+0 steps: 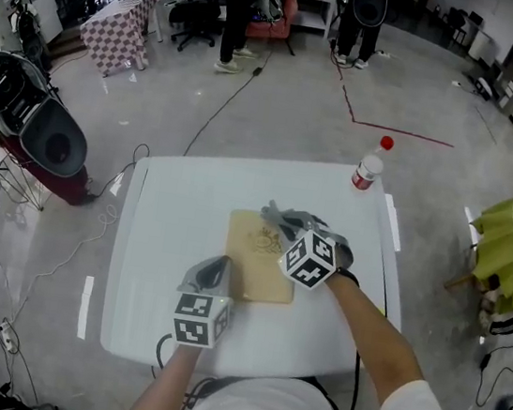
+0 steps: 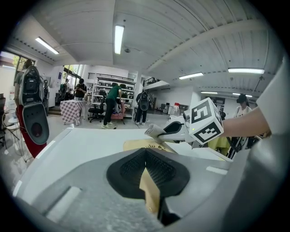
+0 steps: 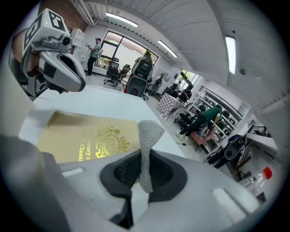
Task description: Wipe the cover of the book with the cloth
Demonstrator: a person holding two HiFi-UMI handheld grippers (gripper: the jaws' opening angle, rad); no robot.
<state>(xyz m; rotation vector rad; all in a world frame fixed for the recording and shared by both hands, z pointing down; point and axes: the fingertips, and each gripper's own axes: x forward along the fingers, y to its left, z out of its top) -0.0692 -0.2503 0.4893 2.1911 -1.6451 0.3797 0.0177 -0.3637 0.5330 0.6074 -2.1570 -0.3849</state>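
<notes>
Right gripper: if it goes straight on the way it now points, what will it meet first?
The right gripper, shut on the cloth, aims just past the edge of the book, so the cloth would probably meet the white table first; depth is unclear.

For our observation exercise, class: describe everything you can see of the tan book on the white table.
The thin tan rectangular book lies closed and flat, cover up, on the white table. Its smooth cover carries a gold crest and gold lettering. The left gripper is shut on its near left edge. The right gripper holds a grey knitted cloth at the book's far right corner; whether the cloth touches it is unclear.
</notes>
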